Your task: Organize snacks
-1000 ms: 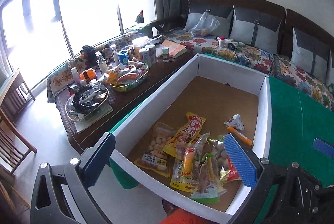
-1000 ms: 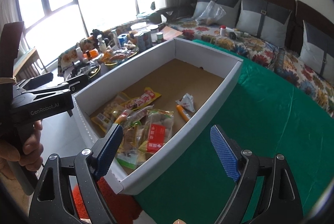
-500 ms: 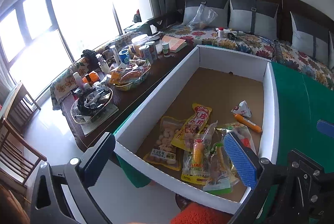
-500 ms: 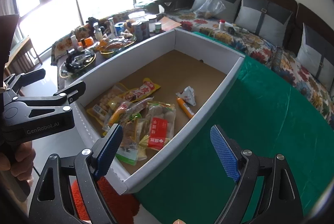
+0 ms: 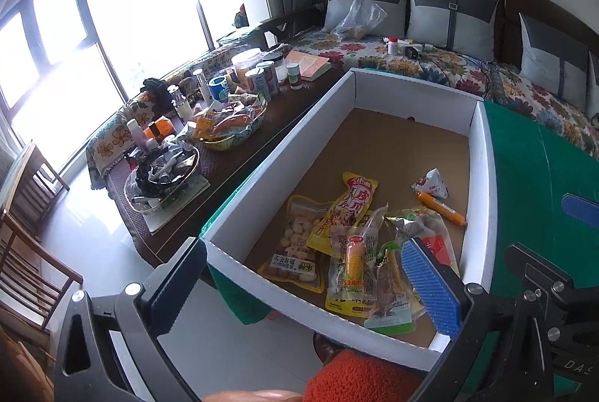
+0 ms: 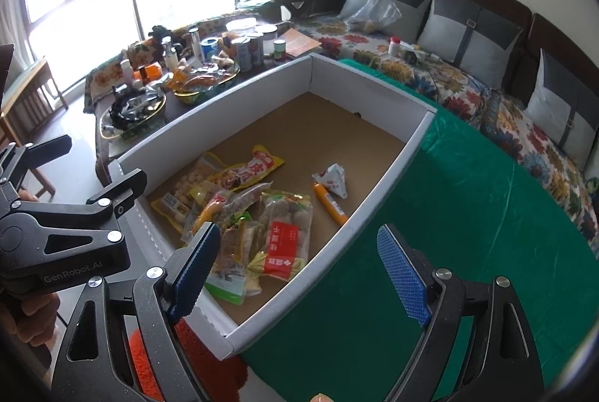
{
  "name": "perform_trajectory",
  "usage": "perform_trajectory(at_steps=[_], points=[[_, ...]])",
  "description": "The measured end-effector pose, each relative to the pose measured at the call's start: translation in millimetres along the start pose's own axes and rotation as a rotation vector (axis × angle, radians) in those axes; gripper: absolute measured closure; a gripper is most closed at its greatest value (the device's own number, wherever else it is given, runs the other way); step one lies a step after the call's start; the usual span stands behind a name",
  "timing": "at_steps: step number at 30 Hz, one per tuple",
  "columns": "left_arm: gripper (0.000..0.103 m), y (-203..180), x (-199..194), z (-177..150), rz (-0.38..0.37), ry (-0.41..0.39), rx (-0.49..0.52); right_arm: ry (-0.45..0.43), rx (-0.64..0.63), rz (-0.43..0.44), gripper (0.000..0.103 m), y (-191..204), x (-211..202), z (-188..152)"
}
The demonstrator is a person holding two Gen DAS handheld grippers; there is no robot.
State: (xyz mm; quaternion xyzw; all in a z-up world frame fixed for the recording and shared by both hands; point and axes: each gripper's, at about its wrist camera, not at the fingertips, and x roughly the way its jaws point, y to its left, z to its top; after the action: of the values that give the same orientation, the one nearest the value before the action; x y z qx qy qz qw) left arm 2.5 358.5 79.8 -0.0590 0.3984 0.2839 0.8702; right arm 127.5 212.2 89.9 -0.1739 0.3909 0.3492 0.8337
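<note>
A white cardboard box (image 5: 411,87) with a brown floor stands on a green cloth; it also shows in the right wrist view (image 6: 378,79). Several snack packets lie at its near end: a yellow-red pouch (image 5: 350,205), a corn packet (image 5: 353,261), a packet with a red label (image 6: 284,237), an orange sausage stick (image 5: 441,209) and a small white triangular packet (image 6: 335,181). My left gripper (image 5: 303,286) is open and empty, held above the box's near edge. My right gripper (image 6: 299,274) is open and empty, above the box's near right corner.
A dark coffee table (image 5: 239,154) left of the box holds jars, bottles and bowls of snacks. A sofa with grey cushions (image 6: 471,38) runs along the back. The green cloth (image 6: 449,207) spreads to the right of the box. A wooden chair (image 5: 26,252) stands at the left.
Both grippers have risen and pulled back a little, so the box sits lower and further in view. Both stay open and empty. The snacks have not moved.
</note>
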Motion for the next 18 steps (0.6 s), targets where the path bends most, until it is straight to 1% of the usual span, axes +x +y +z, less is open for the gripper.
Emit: perform_trajectory(at_steps=[3, 16, 18], points=[[0.000, 3, 0, -1, 0.013, -0.005, -0.008, 0.007, -0.005, -0.004, 0.015, 2, 2, 0], [0.000, 9, 10, -1, -0.015, 0.015, -0.025, 0.032, -0.021, -0.001, 0.015, 7, 10, 0], [0.000, 11, 12, -2, -0.018, 0.020, -0.040, 0.033, -0.021, 0.000, 0.015, 7, 11, 0]])
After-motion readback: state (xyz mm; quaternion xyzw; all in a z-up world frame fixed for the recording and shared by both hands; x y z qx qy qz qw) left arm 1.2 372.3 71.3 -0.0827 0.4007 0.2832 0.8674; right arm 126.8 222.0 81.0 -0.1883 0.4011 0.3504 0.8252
